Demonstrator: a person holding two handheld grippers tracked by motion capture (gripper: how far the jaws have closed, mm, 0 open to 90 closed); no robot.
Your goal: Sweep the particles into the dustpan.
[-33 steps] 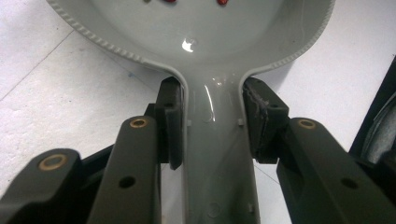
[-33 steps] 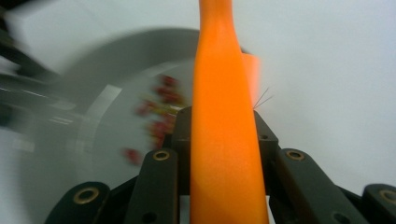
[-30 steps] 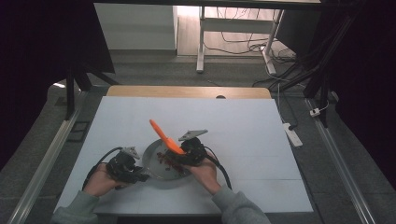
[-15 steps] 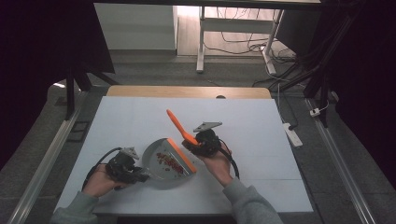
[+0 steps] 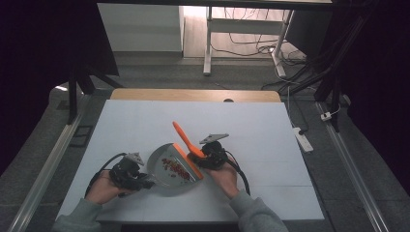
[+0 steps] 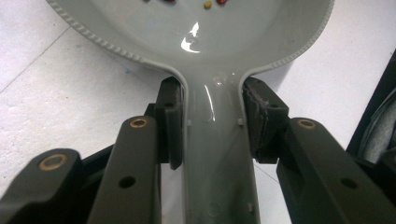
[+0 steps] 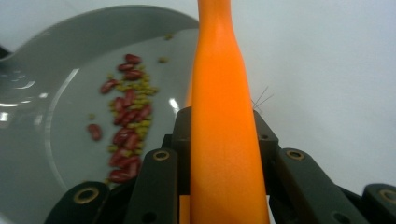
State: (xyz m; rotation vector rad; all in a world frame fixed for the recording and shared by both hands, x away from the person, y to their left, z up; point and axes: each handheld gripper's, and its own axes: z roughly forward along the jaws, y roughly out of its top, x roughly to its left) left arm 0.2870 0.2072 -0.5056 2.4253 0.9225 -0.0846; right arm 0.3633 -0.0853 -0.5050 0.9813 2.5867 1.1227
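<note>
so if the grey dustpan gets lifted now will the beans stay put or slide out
The beans lie loose on a glossy dustpan, so they would probably slide or roll with any tilt. The pan looks stiff and light. The left tool clamps only its narrow handle, so it may twist.

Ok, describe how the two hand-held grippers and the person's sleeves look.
The left hand-held gripper and the right hand-held gripper are black, each topped by a grey three-cornered plate and trailing a black cable. Their jaw links carry brass-coloured rivets, seen in both gripper views. The sleeves are grey-green.
</note>
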